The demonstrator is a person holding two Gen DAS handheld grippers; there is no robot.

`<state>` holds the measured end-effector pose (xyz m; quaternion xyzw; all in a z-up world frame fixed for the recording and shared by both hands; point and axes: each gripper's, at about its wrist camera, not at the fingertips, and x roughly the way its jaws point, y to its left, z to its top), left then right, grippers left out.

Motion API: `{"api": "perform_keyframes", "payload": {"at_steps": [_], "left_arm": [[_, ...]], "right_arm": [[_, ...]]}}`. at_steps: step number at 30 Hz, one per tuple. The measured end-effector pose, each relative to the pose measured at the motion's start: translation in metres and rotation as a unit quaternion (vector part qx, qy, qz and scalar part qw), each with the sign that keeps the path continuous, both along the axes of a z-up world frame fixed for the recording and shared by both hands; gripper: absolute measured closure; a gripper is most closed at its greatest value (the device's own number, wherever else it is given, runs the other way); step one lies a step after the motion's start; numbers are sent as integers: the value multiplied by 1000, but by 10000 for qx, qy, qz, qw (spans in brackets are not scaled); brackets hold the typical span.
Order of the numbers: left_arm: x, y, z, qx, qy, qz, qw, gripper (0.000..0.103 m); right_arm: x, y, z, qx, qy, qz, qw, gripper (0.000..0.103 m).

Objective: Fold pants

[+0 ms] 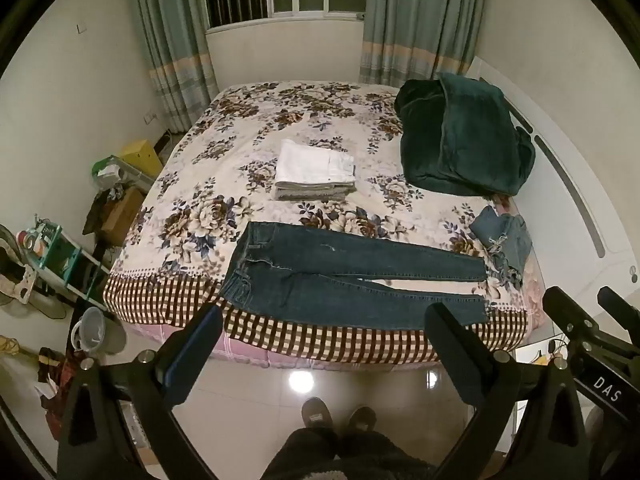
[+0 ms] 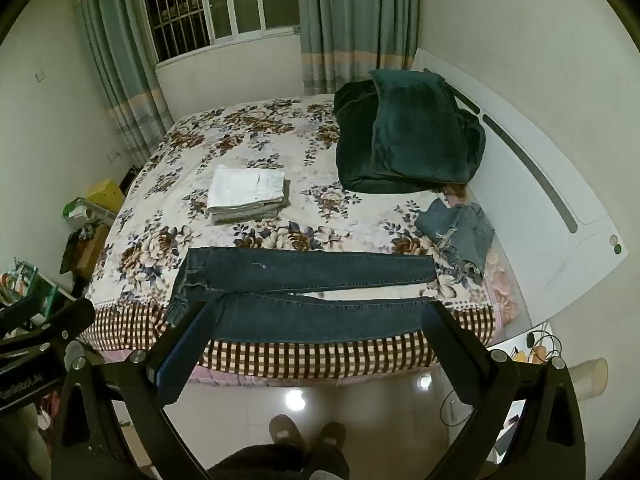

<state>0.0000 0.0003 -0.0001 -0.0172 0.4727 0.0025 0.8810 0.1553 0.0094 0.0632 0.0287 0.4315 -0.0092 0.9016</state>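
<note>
Dark blue jeans (image 1: 340, 276) lie flat across the near edge of the bed, waist to the left, both legs stretched right; they also show in the right wrist view (image 2: 304, 292). My left gripper (image 1: 324, 320) is open and empty, held above the floor in front of the bed edge. My right gripper (image 2: 316, 320) is open and empty too, at the same height beside it. Neither touches the jeans.
A stack of folded white and grey clothes (image 1: 314, 170) sits mid-bed on the floral cover (image 1: 224, 152). A dark green blanket (image 1: 464, 136) lies at the back right. Frayed denim shorts (image 1: 504, 236) lie right of the jeans. Clutter and a bucket (image 1: 94, 330) stand left on the floor.
</note>
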Motion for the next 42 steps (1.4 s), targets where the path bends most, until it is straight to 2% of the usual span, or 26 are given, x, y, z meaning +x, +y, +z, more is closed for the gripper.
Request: {"api": "perform_keyframes", "payload": {"at_steps": [35,42], "left_arm": [[-5,-13,4,85,48,-25,9999,0],[-4,-12,2,99,35,-37,9999,0]], "right_arm": [[-10,2,4,3,25,38,10000,0],[-26,15,1,-17,25,118,9999,0]]}}
